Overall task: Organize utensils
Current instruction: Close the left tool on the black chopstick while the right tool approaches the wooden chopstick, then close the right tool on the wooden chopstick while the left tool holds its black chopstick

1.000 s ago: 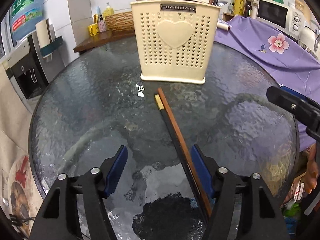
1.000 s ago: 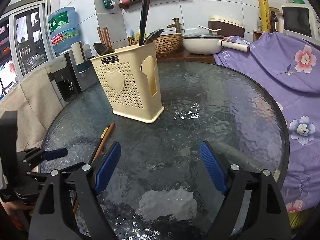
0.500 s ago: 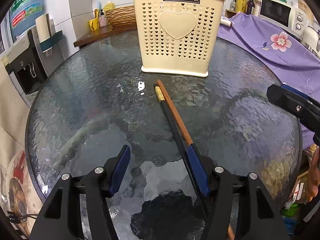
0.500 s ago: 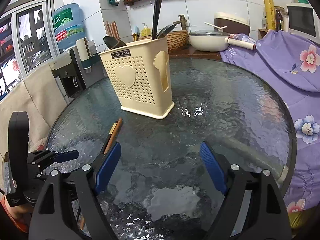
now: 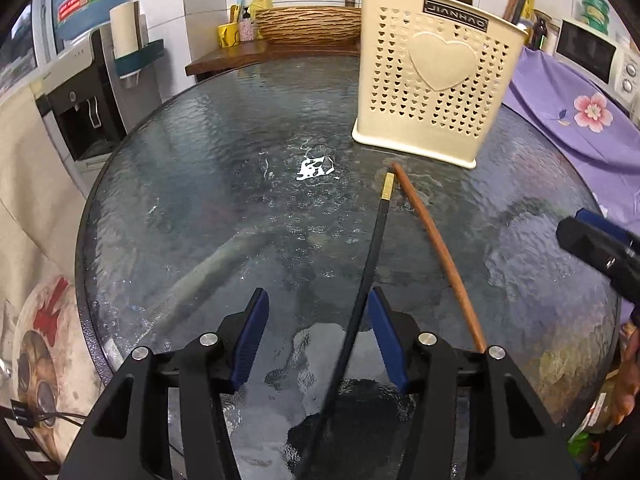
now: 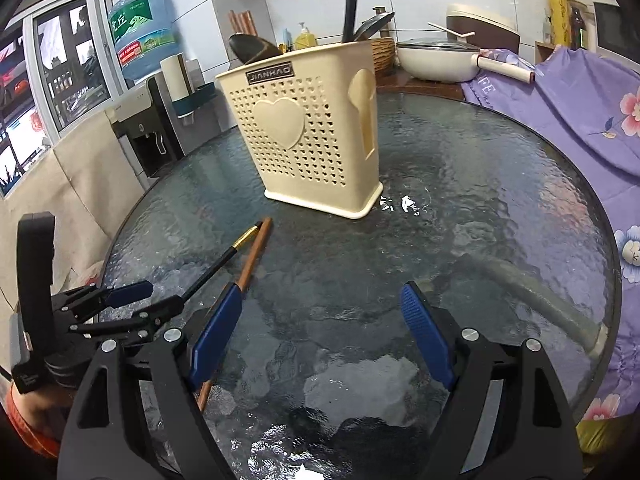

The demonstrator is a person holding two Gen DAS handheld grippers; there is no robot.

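A black chopstick with a gold end (image 5: 370, 264) runs between the jaws of my left gripper (image 5: 318, 320), close to the right pad (image 5: 386, 332). The jaws are closing and do not pinch it. A brown chopstick (image 5: 436, 248) lies on the glass just outside that pad. The cream perforated holder (image 5: 436, 92) stands beyond their far tips with spoons and sticks in it. In the right wrist view my right gripper (image 6: 320, 328) is open with nothing between its fingers. The brown chopstick (image 6: 252, 260) runs under its left finger, and the left gripper (image 6: 132, 300) is at the lower left.
The round glass table (image 5: 200, 200) has a dark rim. A purple flowered cloth (image 6: 580, 112) drapes along its right side. A water dispenser (image 5: 80, 92) stands left, and a wooden counter with a basket (image 5: 308, 28) and a white pan (image 6: 440, 60) lies behind.
The left gripper's jaws have narrowed and shifted so that the black chopstick now lies between them. The two chopsticks have spread apart. The right gripper has drawn nearer the holder, still open.
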